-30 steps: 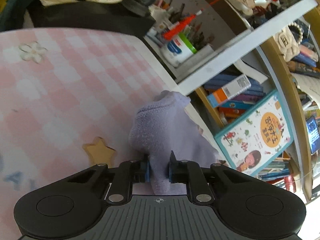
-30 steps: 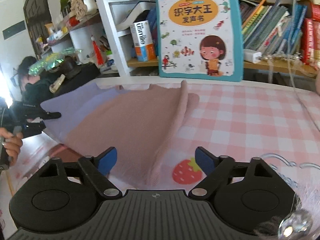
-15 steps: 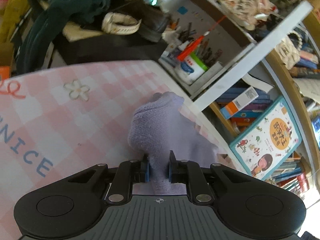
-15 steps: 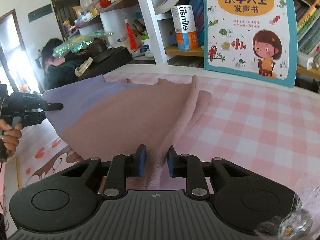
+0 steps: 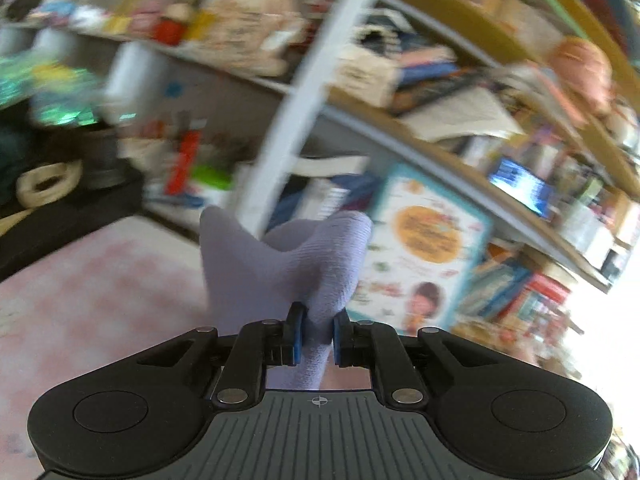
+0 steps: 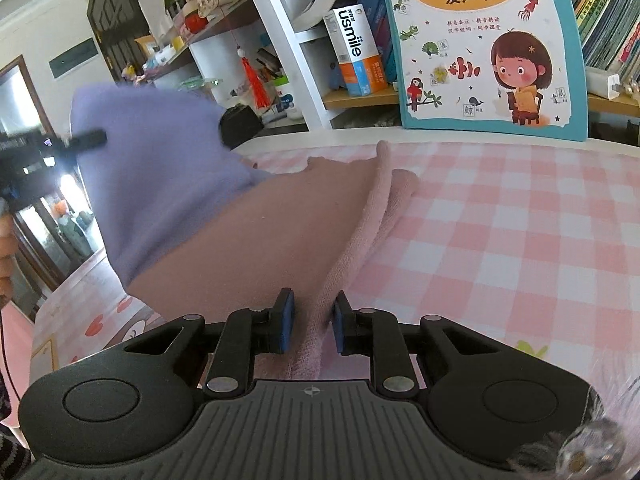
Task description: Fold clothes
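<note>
My left gripper (image 5: 316, 320) is shut on a corner of purple knit cloth (image 5: 312, 256), which stands up in a peak above the pads. The right wrist view shows that purple cloth (image 6: 152, 168) lifted off the table at the left, with the left gripper (image 6: 90, 139) at its top. A pink knit cloth (image 6: 280, 220) lies flat on the checked table (image 6: 500, 240), partly over the purple one. My right gripper (image 6: 310, 312) is shut on the pink cloth's thick folded edge at the near side. I cannot tell whether pink and purple are one garment.
A large children's book (image 6: 480, 40) leans on the bookshelf behind the table's far edge. Boxes and pens (image 6: 356, 52) fill the shelves to its left. A hand (image 6: 6, 236) shows at the left edge. A glittery object (image 6: 580, 452) sits near right. The left wrist view is blurred.
The left gripper has risen and rolled, lifting the purple corner off the table. The right gripper moved in and closed from wide open onto the pink folded edge, then stayed there.
</note>
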Action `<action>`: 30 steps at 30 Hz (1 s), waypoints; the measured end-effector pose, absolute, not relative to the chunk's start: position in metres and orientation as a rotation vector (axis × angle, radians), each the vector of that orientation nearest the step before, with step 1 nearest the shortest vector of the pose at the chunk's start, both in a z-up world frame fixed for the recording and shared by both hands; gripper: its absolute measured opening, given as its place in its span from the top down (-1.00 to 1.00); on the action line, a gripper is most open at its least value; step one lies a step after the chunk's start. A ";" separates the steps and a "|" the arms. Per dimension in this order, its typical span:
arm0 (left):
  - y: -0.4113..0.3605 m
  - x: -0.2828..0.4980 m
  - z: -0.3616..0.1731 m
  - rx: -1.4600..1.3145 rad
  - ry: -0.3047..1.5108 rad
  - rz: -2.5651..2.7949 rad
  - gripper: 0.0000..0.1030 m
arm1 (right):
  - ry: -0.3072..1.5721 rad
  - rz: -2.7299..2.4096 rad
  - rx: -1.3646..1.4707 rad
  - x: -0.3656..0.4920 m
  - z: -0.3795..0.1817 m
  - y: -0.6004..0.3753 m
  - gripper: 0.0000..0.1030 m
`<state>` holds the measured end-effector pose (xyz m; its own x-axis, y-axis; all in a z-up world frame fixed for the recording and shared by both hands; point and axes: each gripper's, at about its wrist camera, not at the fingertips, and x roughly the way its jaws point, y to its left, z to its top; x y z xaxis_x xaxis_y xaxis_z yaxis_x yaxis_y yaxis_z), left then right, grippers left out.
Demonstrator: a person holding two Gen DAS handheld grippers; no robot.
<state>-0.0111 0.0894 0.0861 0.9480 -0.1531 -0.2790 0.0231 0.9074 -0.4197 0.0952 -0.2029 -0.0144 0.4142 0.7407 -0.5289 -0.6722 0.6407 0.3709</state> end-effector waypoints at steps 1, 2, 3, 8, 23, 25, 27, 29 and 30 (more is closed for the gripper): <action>0.077 -0.008 0.088 -0.406 0.315 -0.128 0.76 | 0.720 0.890 0.106 0.096 -0.014 -0.203 0.64; 0.064 -0.006 0.089 -0.383 0.318 -0.163 0.75 | 0.720 0.890 0.106 0.096 -0.014 -0.203 0.64; 0.049 -0.004 0.088 -0.344 0.333 -0.198 0.76 | 0.721 0.890 0.106 0.095 -0.014 -0.203 0.64; -0.016 0.013 0.047 -0.197 0.543 -0.313 0.74 | 0.745 0.903 0.139 0.099 -0.018 -0.208 0.64; -0.026 0.003 0.030 -0.164 0.606 -0.442 -0.13 | 0.744 0.840 0.188 0.099 -0.002 -0.238 0.19; -0.023 0.002 0.025 -0.162 0.617 -0.454 -0.13 | 0.716 0.820 0.254 0.099 0.005 -0.255 0.12; -0.015 0.004 0.019 -0.219 0.639 -0.468 -0.14 | 0.700 0.838 0.357 0.100 0.009 -0.269 0.04; -0.006 0.004 0.016 -0.298 0.646 -0.481 -0.14 | 0.699 0.895 0.452 0.100 0.011 -0.274 -0.10; -0.003 0.003 0.018 -0.319 0.647 -0.489 -0.14 | 0.707 0.918 0.469 0.099 0.010 -0.270 -0.21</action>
